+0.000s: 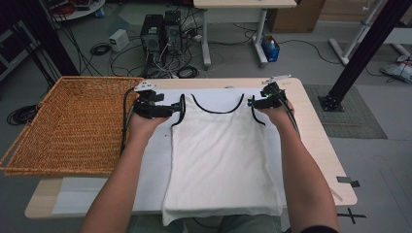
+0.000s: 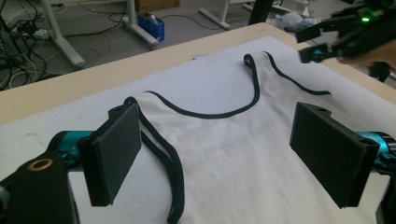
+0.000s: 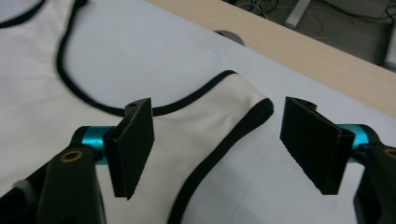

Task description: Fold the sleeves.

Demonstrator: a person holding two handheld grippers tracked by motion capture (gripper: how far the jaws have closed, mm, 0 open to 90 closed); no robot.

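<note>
Two grippers, both with jaws spread wide and gripping nothing: left gripper (image 2: pixel 215 154) over the left shoulder strap, right gripper (image 3: pixel 217 149) over the right strap. White tank top (image 1: pixel 221 160), black-trimmed, lies flat on the white sheet (image 1: pixel 153 165) covering the table (image 1: pixel 316 126). Wicker basket (image 1: pixel 73 126) just left.
</note>
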